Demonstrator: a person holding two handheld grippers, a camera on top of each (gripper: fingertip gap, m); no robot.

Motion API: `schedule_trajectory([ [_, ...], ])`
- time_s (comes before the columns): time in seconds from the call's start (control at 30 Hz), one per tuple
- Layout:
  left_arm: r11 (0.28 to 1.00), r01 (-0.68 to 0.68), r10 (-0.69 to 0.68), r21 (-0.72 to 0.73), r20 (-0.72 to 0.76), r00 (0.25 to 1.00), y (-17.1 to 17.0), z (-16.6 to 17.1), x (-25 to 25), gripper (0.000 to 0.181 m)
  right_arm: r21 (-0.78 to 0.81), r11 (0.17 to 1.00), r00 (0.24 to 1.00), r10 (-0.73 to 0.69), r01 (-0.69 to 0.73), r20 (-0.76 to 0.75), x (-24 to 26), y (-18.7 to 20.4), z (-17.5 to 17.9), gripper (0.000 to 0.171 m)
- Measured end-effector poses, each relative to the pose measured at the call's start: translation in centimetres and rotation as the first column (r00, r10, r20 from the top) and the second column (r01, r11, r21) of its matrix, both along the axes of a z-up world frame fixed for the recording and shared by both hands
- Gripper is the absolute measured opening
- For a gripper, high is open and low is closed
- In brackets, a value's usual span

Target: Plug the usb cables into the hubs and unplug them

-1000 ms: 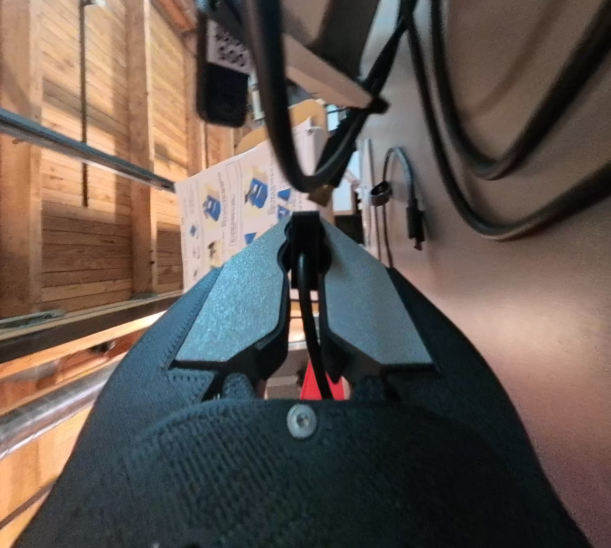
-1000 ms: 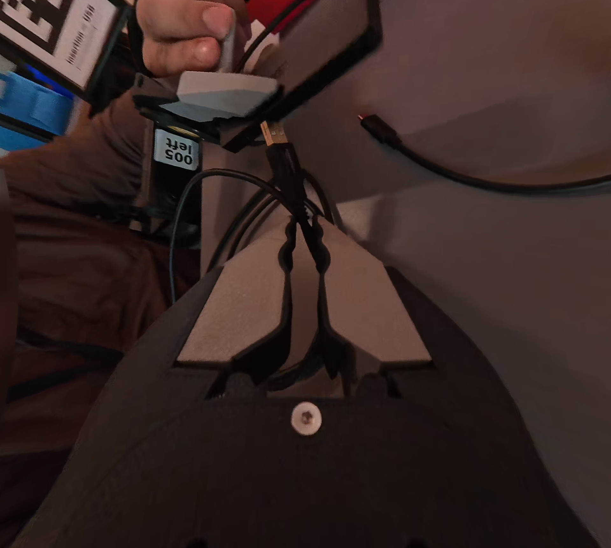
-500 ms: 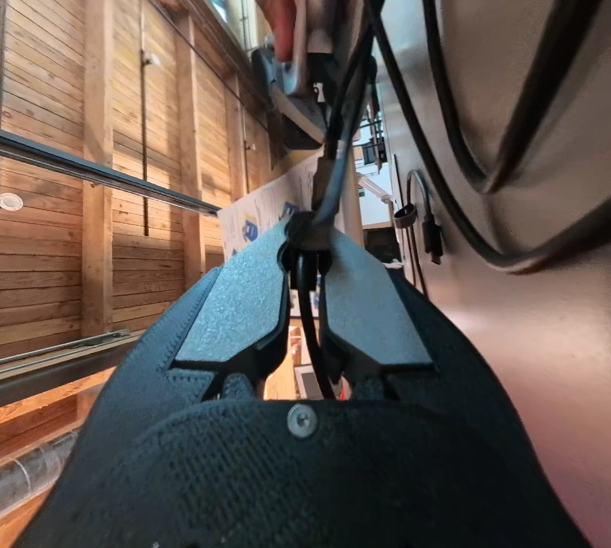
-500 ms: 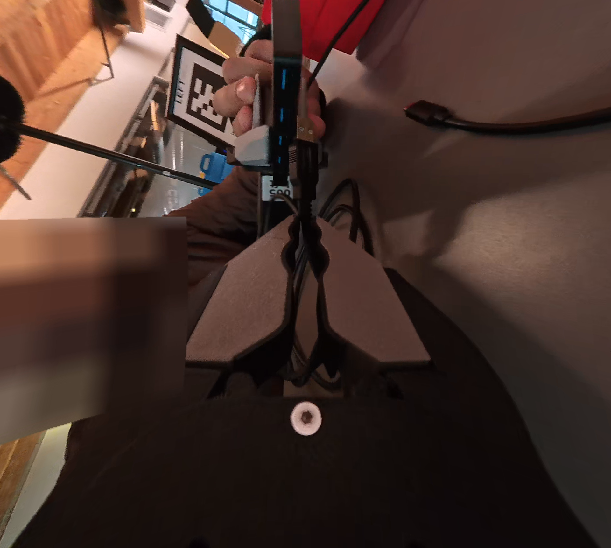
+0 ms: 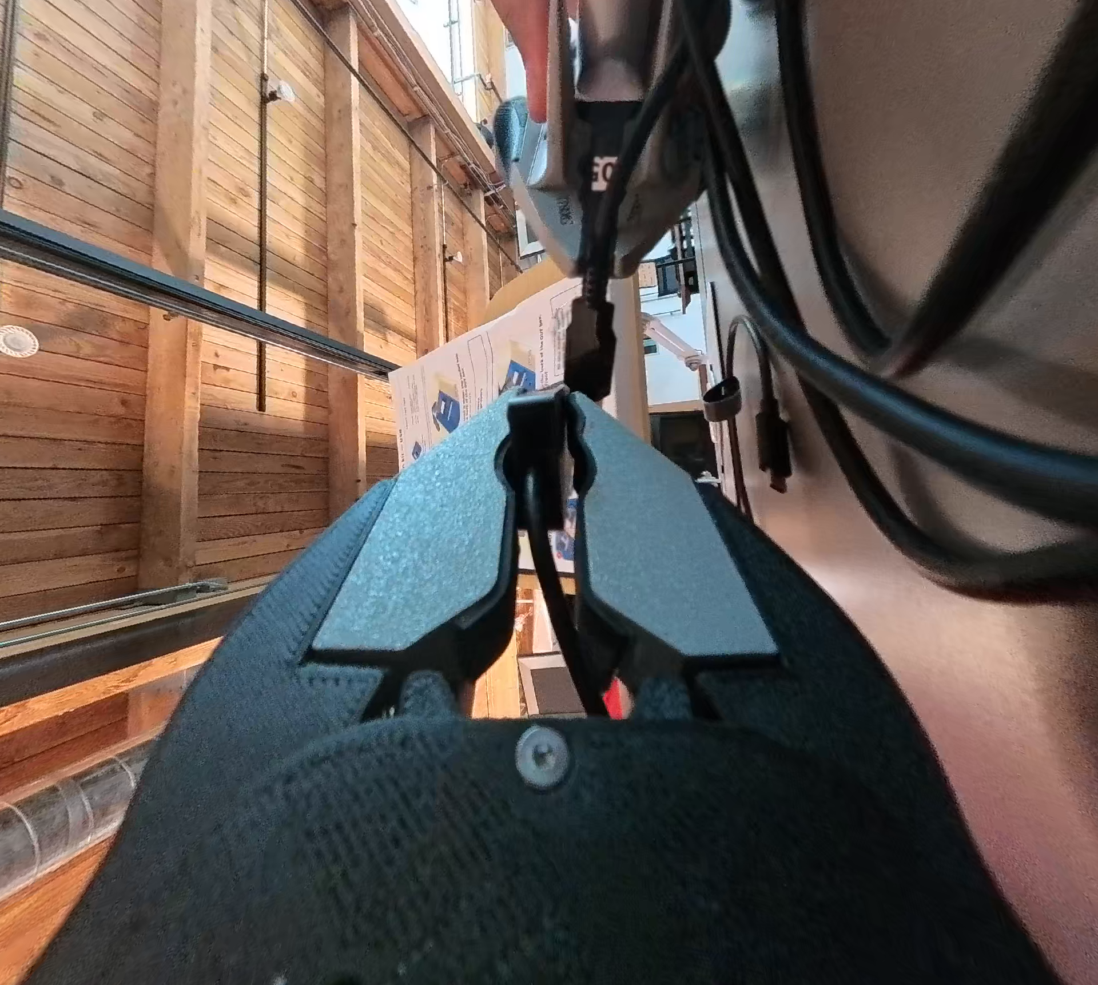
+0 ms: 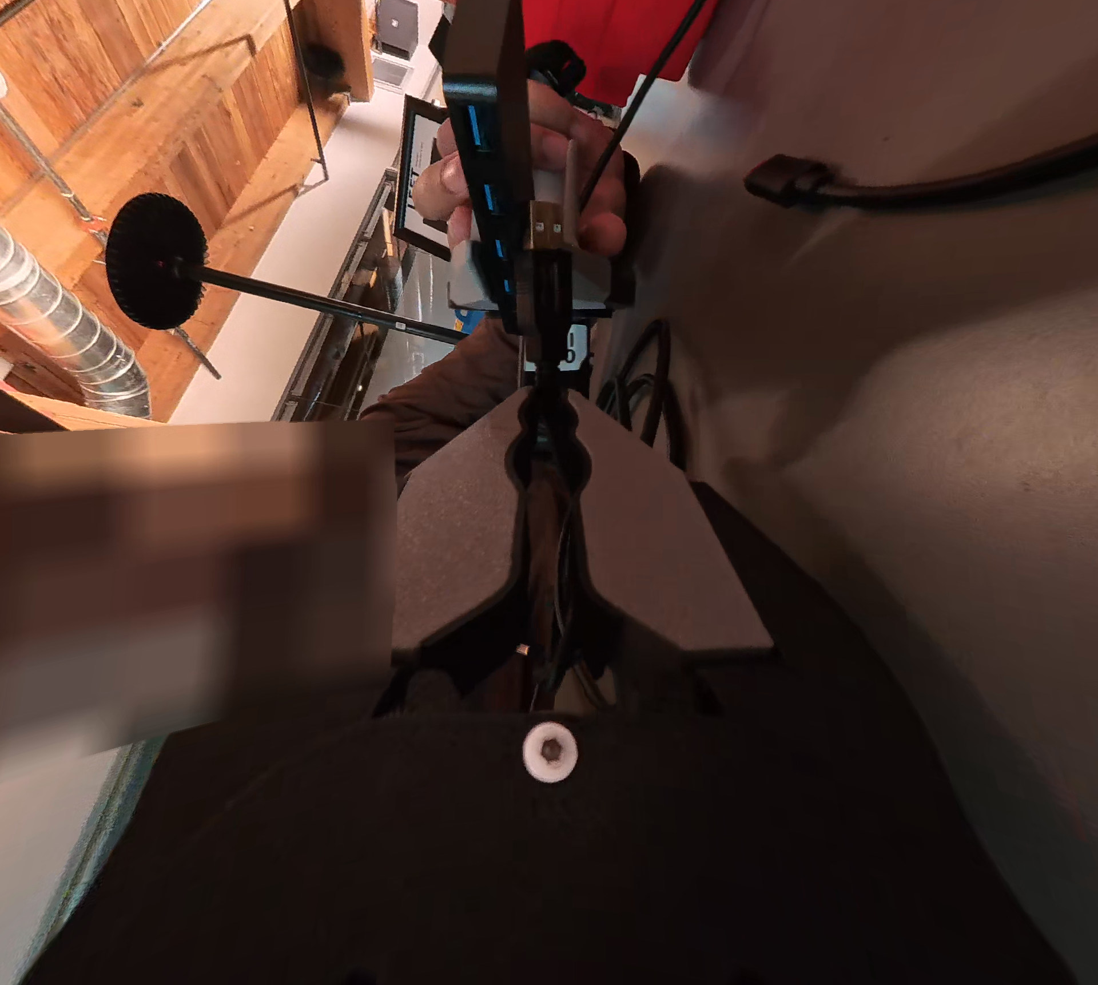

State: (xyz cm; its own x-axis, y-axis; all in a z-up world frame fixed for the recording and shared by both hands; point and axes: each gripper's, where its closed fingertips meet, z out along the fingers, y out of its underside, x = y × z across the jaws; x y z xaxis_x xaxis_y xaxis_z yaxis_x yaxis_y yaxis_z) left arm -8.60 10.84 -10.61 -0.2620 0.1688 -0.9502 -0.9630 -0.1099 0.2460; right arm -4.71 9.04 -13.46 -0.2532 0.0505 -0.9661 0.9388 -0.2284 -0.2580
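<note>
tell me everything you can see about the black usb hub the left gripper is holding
The usb hub is a slim black bar, plastic by its look, standing on end in the right wrist view. Blue ports line its narrow edge. The left gripper clamps its lower end. The gold-coloured metal plug held by the right gripper sits beside it, not inserted.

In the right wrist view, the right tool [image 6: 549,421] pinches a cable [image 6: 549,303] whose plug [image 6: 549,225] sits beside the edge of a hub [image 6: 493,83]. The hub stands on end, held by the left tool [image 6: 469,276] just beyond. The tabletop [image 6: 921,421] fills the right side, with a loose plug [image 6: 784,181] lying on it. In the left wrist view, the left tool [image 5: 543,410] grips the hub's end [image 5: 535,421]; cable loops [image 5: 891,421] lie on the tabletop to the right.
</note>
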Motion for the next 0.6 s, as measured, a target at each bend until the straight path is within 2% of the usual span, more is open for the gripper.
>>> schedule_trajectory([
  [0.03, 1.000, 0.000, 0.000, 0.006, 0.003, 1.000, 0.0, 0.1, 0.0, 0.011, -0.010, 1.000, 1.000, 0.004, -0.004, 0.000, 0.0, -0.1, 0.1, 0.006],
  [0.23, 1.000, -0.003, 0.004, -0.002, 0.054, 0.999, -0.1, 0.3, -0.2, 0.010, -0.024, 1.000, 1.000, -0.014, 0.014, 0.001, -0.2, 0.3, 0.2, 0.006],
  [0.37, 0.999, -0.036, 0.041, -0.035, 0.153, 0.987, -0.1, 0.3, -1.5, 0.009, 0.172, 0.983, 0.998, -0.067, 0.069, -0.022, -0.5, 1.4, -1.4, 0.005],
  [0.47, 0.997, -0.038, 0.049, -0.073, 0.149, 0.988, 0.0, -0.5, -1.6, 0.009, 0.406, 0.906, 0.993, -0.095, 0.116, -0.070, -1.1, 2.5, -3.3, 0.005],
  [0.6, 0.992, -0.034, 0.047, -0.121, 0.112, 0.993, 0.2, -1.6, -1.2, 0.010, 0.670, 0.725, 0.980, -0.036, 0.159, -0.193, -1.7, 2.9, -4.6, 0.007],
])
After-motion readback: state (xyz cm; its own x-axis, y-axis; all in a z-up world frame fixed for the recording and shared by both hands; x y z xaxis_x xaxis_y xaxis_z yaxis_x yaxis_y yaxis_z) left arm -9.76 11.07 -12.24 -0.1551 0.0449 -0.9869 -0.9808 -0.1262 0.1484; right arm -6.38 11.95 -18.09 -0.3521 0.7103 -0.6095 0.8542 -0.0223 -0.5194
